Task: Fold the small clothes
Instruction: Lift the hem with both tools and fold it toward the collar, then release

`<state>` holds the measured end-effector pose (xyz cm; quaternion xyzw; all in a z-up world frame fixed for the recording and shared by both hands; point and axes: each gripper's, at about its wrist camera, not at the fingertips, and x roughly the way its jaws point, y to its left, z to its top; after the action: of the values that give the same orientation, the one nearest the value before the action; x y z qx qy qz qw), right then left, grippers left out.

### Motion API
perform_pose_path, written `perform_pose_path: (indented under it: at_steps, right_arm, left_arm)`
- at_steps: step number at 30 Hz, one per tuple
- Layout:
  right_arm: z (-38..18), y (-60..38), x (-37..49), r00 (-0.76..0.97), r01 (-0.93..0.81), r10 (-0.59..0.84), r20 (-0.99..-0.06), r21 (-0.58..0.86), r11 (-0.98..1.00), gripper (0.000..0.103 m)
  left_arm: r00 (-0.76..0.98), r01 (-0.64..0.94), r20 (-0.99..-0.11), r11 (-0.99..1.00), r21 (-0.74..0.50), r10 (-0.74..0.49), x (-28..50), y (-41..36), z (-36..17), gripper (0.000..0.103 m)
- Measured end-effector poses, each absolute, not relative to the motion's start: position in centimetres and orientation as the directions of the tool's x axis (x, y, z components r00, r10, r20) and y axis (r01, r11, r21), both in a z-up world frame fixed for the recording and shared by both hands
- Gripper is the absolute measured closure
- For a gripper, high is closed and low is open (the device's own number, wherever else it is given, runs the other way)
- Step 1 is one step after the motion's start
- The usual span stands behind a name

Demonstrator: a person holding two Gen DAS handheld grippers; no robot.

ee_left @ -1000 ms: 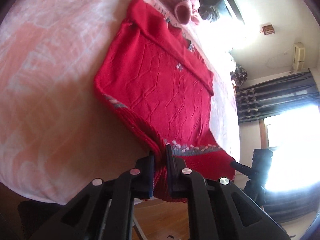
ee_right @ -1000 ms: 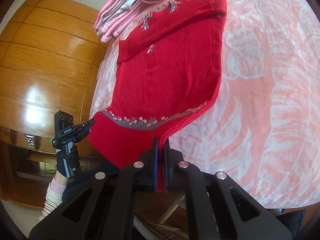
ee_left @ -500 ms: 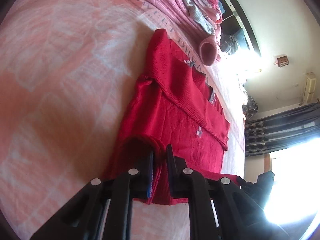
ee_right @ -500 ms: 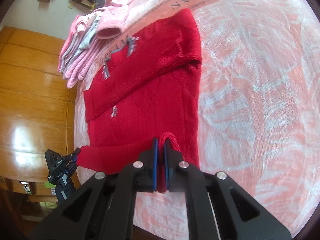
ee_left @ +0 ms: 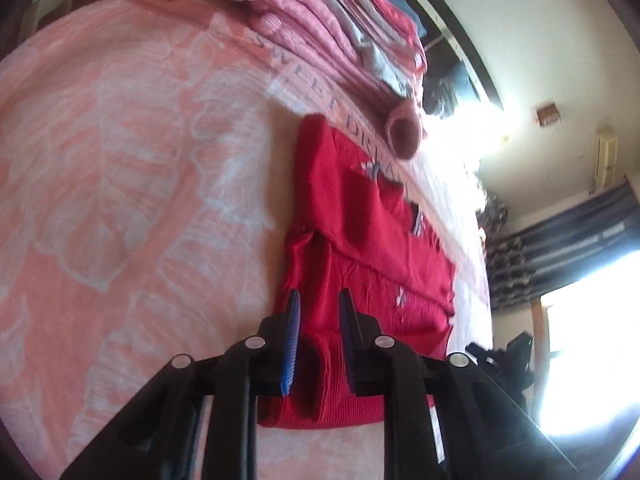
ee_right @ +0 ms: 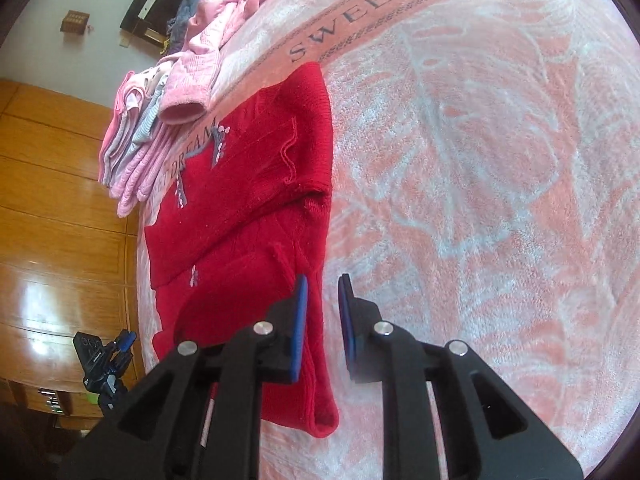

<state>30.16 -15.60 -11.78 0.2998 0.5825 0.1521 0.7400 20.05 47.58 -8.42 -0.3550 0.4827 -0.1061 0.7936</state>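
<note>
**Both grippers open over the folded red sweater**

The left gripper [ee_left: 316, 300] has its fingers [ee_left: 293, 320] parted, with a clear gap between the blue pads. The doubled-over hem of the red knit sweater [ee_left: 360, 240] lies in that gap, but neither pad presses on it; the cloth rests loose on the bed.

The right gripper [ee_right: 323, 292] is likewise spread. Its left finger [ee_right: 299, 320] stands over the sweater's [ee_right: 248, 208] side edge, and the other finger is over the bare pink blanket [ee_right: 480, 160]. Nothing is held between them.

The sweater lies folded on the blanket, its lower part turned up over the body, a sleeve laid across the chest. Its collar end is beside the printed band reading "SWEET DREAM". Just beyond that band sits a stack of folded pink clothes [ee_right: 160, 112], near the far edge of the bed.
</note>
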Motion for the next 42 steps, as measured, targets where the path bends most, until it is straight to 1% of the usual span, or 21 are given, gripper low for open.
perform_pose_path:
  at_steps: [2, 3, 4, 5, 10, 13, 14, 17, 20, 22, 24, 27, 29, 31, 33, 35, 39, 40, 42]
  right_arm:
    - [-11.7, -14.9, 30.1, 0.26, 0.096, 0.589, -0.765, 0.628, 0.772, 0.087]
    - [-11.5, -14.4, 30.1, 0.256, 0.072, 0.585, -0.77, 0.619, 0.782, 0.085]
    - [-11.2, -13.8, 30.0, 0.255, 0.053, 0.582, -0.773, 0.612, 0.789, 0.081]
    - [-11.0, -13.4, 29.9, 0.252, 0.035, 0.583, -0.772, 0.609, 0.792, 0.079]
    - [-10.9, -11.8, 30.0, 0.235, 0.009, 0.6, -0.765, 0.618, 0.786, 0.078]
    - [-10.9, -11.1, 30.0, 0.225, -0.005, 0.598, -0.77, 0.612, 0.791, 0.079]
    - [-11.0, -10.9, 30.0, 0.223, -0.007, 0.596, -0.771, 0.61, 0.792, 0.078]
    - [-11.1, -10.8, 30.0, 0.22, -0.005, 0.587, -0.779, 0.601, 0.799, 0.078]
    - [-11.2, -11.1, 29.9, 0.225, -0.004, 0.58, -0.783, 0.595, 0.804, 0.078]
    - [-11.3, -11.4, 30.0, 0.229, -0.005, 0.576, -0.785, 0.59, 0.807, 0.078]
    - [-11.4, -11.6, 30.1, 0.23, -0.001, 0.573, -0.787, 0.588, 0.809, 0.078]
    - [-11.4, -11.3, 30.7, 0.227, -0.024, 0.57, -0.789, 0.581, 0.814, 0.077]
    - [-11.1, -10.5, 31.1, 0.227, -0.054, 0.564, -0.794, 0.568, 0.822, 0.072]
    - [-10.9, -9.7, 31.6, 0.224, -0.082, 0.567, -0.792, 0.565, 0.821, 0.07]
    - [-10.9, -8.7, 32.0, 0.22, -0.111, 0.562, -0.797, 0.552, 0.826, 0.069]
    - [-11.1, -8.0, 32.3, 0.216, -0.137, 0.554, -0.804, 0.537, 0.832, 0.067]
    - [-12.0, -6.8, 32.8, 0.195, -0.172, 0.543, -0.817, 0.516, 0.839, 0.065]
    - [-12.3, -6.6, 32.9, 0.188, -0.173, 0.543, -0.818, 0.517, 0.838, 0.065]
    - [-12.9, -6.2, 33.1, 0.174, -0.177, 0.544, -0.821, 0.517, 0.838, 0.065]
  left_arm:
    - [0.439, -0.202, -0.719, 0.72, -0.664, -0.54, 19.9, 45.8, -9.7, 0.076]
    - [0.4, -0.221, -0.746, 0.734, -0.643, -0.533, 19.9, 44.8, -10.5, 0.075]
    - [0.38, -0.23, -0.758, 0.739, -0.633, -0.531, 19.9, 44.2, -11.2, 0.075]
    - [0.363, -0.238, -0.76, 0.735, -0.635, -0.539, 19.8, 43.7, -11.9, 0.075]
    - [0.342, -0.29, -0.72, 0.661, -0.692, -0.604, 20.8, 42.3, -14.1, 0.075]
    - [0.36, -0.305, -0.721, 0.656, -0.691, -0.592, 22.4, 42.1, -14.4, 0.073]
    - [0.371, -0.315, -0.708, 0.636, -0.705, -0.601, 23.0, 42.2, -14.7, 0.073]
    - [0.493, -0.34, -0.605, 0.502, -0.795, -0.625, 24.0, 44.0, -14.2, 0.074]
    - [0.574, -0.295, -0.535, 0.453, -0.841, -0.619, 24.1, 45.8, -12.0, 0.073]
    - [0.599, -0.264, -0.523, 0.467, -0.844, -0.606, 23.7, 46.9, -10.4, 0.068]
    - [0.606, -0.242, -0.533, 0.502, -0.831, -0.59, 23.4, 47.5, -9.5, 0.065]
    - [0.592, -0.243, -0.597, 0.586, -0.773, -0.541, 23.6, 47.7, -9.3, 0.063]
    - [0.573, -0.23, -0.633, 0.639, -0.734, -0.521, 24.0, 47.7, -9.5, 0.063]
    - [0.542, -0.201, -0.686, 0.718, -0.667, -0.486, 24.8, 47.0, -9.7, 0.062]
    - [0.515, -0.162, -0.732, 0.788, -0.595, -0.447, 25.6, 46.0, -9.7, 0.057]
    - [0.495, -0.111, -0.773, 0.854, -0.509, -0.396, 26.4, 44.8, -9.6, 0.057]
    - [0.484, 0.013, -0.83, 0.951, -0.309, -0.277, 27.3, 42.1, -9.4, 0.056]
    - [0.482, 0.046, -0.836, 0.961, -0.274, -0.262, 27.7, 41.4, -9.5, 0.055]
    - [0.479, 0.082, -0.841, 0.966, -0.245, -0.253, 28.3, 40.4, -10.0, 0.054]
